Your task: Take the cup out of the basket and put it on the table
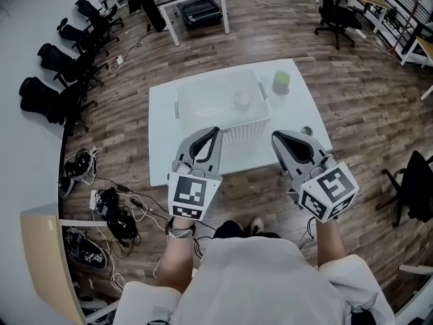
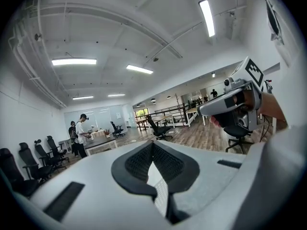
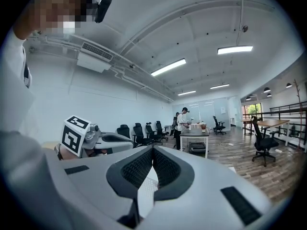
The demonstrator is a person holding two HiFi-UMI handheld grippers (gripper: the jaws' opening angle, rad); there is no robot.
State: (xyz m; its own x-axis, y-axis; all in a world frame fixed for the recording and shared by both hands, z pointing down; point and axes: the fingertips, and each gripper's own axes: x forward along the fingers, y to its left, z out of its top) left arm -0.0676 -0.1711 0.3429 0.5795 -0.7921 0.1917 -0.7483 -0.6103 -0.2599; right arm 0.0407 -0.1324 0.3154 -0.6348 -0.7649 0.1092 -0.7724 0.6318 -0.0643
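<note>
Clear cup (image 1: pixel 242 101) sits inside the white basket (image 1: pixel 247 133), toward its right side; looks upright, faint vs. the pale basket floor. Basket is rectangular w/ perforated walls, approx. mid white worktop (image 1: pixel 162 156), nearer the front edge.

An open-plan office.
Black swivel chairs (image 1: pixel 57 59) are lined along a wall, desks (image 3: pixel 194 133) are spread over a wood-plank floor (image 1: pixel 352 93), and strip lights (image 2: pixel 74 61) are mounted on the ceiling.
</note>
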